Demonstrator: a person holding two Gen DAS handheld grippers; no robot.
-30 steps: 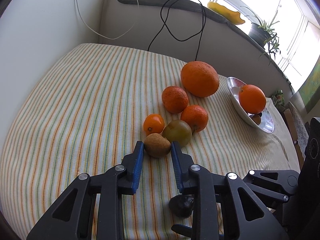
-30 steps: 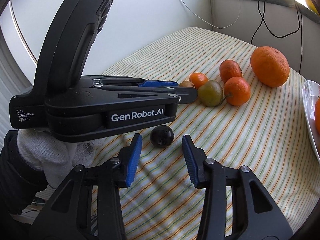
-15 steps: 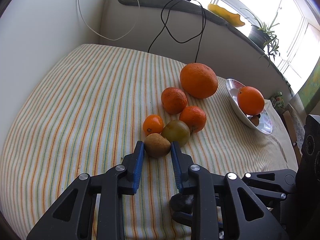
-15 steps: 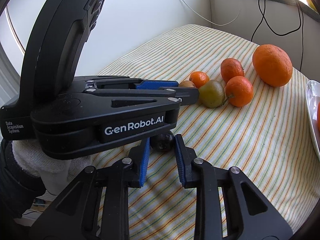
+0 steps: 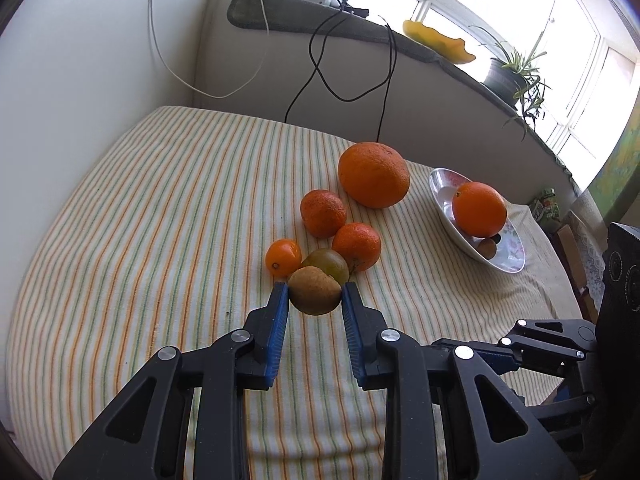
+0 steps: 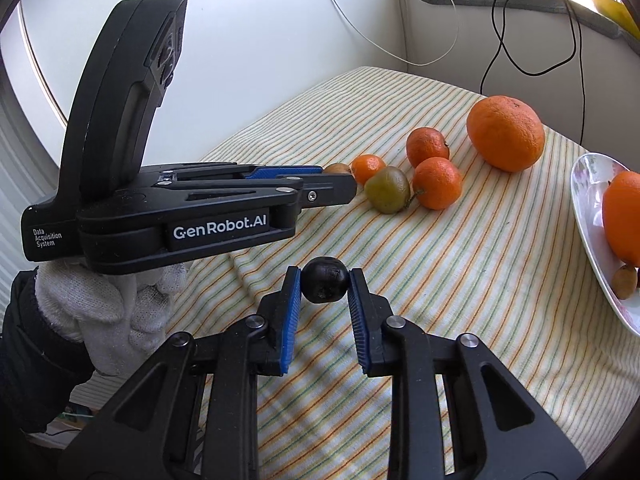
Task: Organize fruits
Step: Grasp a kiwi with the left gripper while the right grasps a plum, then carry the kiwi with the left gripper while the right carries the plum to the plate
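Note:
My left gripper (image 5: pixel 314 295) is shut on a brown kiwi (image 5: pixel 315 290), held just above the striped cloth at the near edge of the fruit cluster. Behind it lie a green fruit (image 5: pixel 328 265), a small orange (image 5: pixel 283 257), two tangerines (image 5: pixel 356 246) and a large orange (image 5: pixel 373 175). My right gripper (image 6: pixel 324 285) is shut on a small dark round fruit (image 6: pixel 324 285), lifted off the cloth. The left gripper (image 6: pixel 316 184) shows in the right wrist view, to the left. A white bowl (image 5: pixel 444 192) at the right holds an orange (image 5: pixel 479 209) and a small brown fruit (image 5: pixel 487 247).
The table carries a striped cloth (image 5: pixel 160 220) and stands against a white wall with hanging cables (image 5: pixel 320 76). A sill behind holds a potted plant (image 5: pixel 508 76) and a yellow dish (image 5: pixel 438 42). The table's right edge drops off beyond the bowl.
Both grippers closed on their fruits and lifted: the left took the kiwi, the right took the dark fruit off the cloth.

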